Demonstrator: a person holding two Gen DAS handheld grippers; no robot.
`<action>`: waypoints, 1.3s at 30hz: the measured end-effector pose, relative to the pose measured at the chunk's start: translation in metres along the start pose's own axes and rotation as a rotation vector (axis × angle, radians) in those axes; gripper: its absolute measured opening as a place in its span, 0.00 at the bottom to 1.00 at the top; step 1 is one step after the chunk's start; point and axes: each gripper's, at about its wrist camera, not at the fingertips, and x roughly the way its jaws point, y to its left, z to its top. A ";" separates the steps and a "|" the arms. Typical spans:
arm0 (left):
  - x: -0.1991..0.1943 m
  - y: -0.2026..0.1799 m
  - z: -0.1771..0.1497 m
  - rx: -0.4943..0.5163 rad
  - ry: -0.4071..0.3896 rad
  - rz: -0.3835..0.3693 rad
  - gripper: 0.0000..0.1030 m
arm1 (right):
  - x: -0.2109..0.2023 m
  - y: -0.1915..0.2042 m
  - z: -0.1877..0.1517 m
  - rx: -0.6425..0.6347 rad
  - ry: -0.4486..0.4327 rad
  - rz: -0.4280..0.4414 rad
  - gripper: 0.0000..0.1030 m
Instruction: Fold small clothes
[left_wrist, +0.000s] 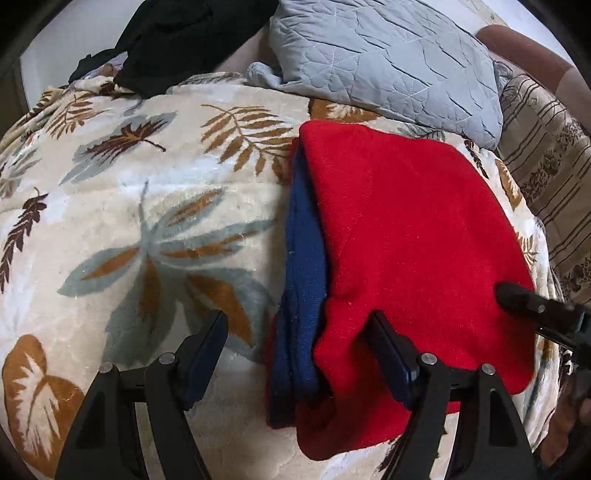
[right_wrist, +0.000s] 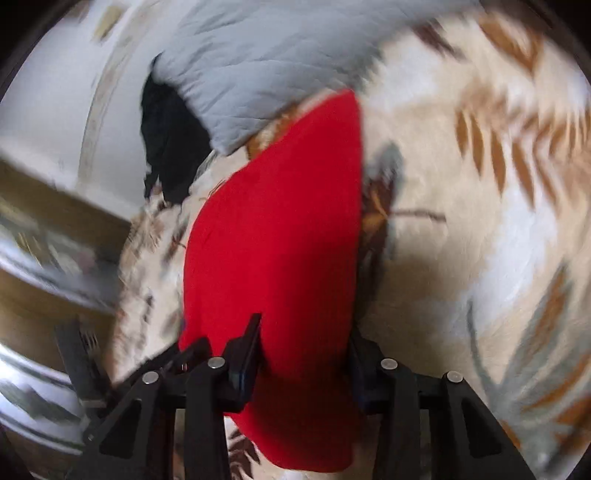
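A folded red garment (left_wrist: 406, 221) lies flat on the leaf-patterned blanket (left_wrist: 166, 184), with a blue layer (left_wrist: 303, 258) showing along its left edge. My left gripper (left_wrist: 299, 328) is open and straddles that blue-and-red edge near the front corner, its right finger over the red cloth. In the blurred right wrist view, the red garment (right_wrist: 277, 240) runs between the fingers of my right gripper (right_wrist: 303, 336), which stand apart over flat cloth. One right fingertip (left_wrist: 517, 295) shows at the garment's right edge.
A grey quilted pillow (left_wrist: 388, 62) lies behind the garment, with a black garment (left_wrist: 177, 40) heaped at the back left. Striped brown fabric (left_wrist: 546, 166) borders the blanket on the right. Blurred furniture (right_wrist: 55, 221) stands beyond the bed's edge.
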 end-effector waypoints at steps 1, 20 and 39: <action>0.000 0.000 -0.001 -0.002 0.001 -0.007 0.77 | 0.004 0.000 -0.001 -0.010 0.012 -0.019 0.43; -0.003 -0.002 -0.001 0.025 -0.003 0.022 0.77 | 0.034 0.002 0.042 0.014 -0.019 -0.088 0.46; -0.040 -0.004 -0.008 0.025 -0.041 0.072 0.77 | 0.017 0.016 0.001 -0.075 0.010 -0.155 0.50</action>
